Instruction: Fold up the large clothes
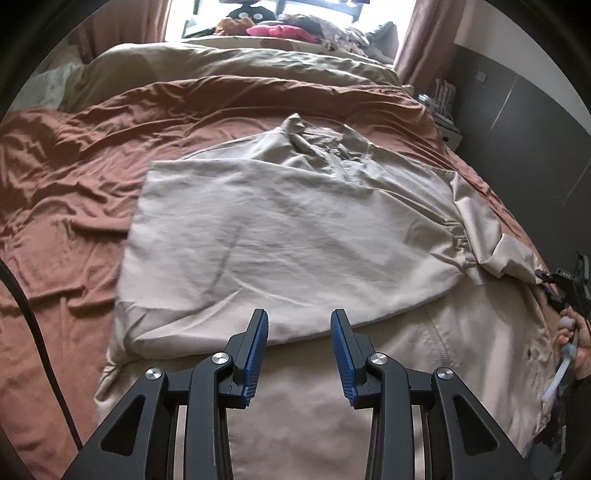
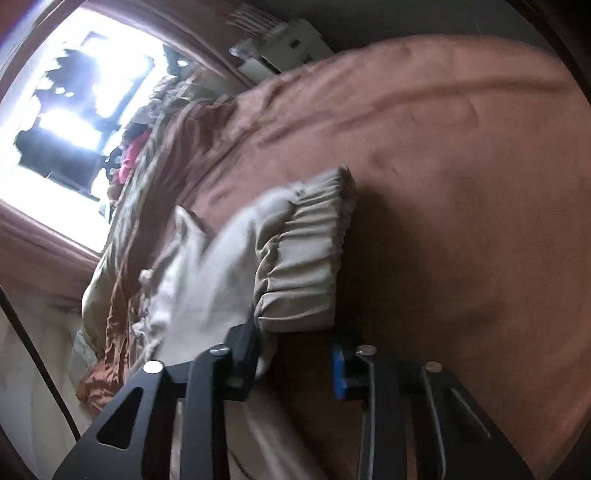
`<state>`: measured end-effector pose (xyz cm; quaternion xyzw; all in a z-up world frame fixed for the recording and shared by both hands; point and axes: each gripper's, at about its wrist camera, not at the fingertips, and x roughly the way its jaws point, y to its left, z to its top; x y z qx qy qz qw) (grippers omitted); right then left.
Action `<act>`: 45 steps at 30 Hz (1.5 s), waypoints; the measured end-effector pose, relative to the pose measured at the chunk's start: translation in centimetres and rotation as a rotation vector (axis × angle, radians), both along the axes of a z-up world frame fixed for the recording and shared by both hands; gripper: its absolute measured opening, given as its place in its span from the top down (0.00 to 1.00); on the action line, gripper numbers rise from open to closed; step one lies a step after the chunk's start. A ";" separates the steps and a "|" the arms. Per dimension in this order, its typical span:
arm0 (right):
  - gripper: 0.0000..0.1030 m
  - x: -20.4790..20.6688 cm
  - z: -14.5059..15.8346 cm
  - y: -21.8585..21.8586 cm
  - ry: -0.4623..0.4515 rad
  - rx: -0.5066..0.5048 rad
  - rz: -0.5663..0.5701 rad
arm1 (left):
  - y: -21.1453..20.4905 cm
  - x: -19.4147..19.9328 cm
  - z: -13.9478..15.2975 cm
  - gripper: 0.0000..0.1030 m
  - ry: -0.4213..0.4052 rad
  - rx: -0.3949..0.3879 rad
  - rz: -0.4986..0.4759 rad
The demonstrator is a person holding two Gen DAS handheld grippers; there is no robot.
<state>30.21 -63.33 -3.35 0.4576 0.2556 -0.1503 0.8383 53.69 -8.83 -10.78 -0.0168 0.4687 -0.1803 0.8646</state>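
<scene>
A large beige jacket lies on the brown bed cover, its left side folded over the body and its collar toward the pillows. My left gripper is open and empty, hovering over the jacket's near fold edge. My right gripper is open, rolled on its side at the bed's right edge. The jacket's elastic cuff and sleeve lie between and just beyond its jaws, not clamped. The right gripper also shows in the left wrist view, held by a hand next to the sleeve end.
Beige duvet and pillows lie at the head of the bed. A pile of clothes sits by the bright window. A white nightstand and dark wall panels stand to the right. A black cable hangs at left.
</scene>
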 end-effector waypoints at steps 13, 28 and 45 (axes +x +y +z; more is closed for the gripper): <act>1.00 3.2 16.1 13.9 -0.177 -0.408 0.240 | 4.9 -1.2 3.0 0.64 -0.043 -0.034 0.051; 1.00 10.7 15.2 30.6 -0.200 -0.521 0.562 | 12.9 -3.1 4.4 0.64 -0.065 -0.063 0.158; 0.04 21.2 8.6 34.9 -0.007 -0.493 0.792 | 14.9 -2.7 2.3 0.57 -0.008 -0.051 0.210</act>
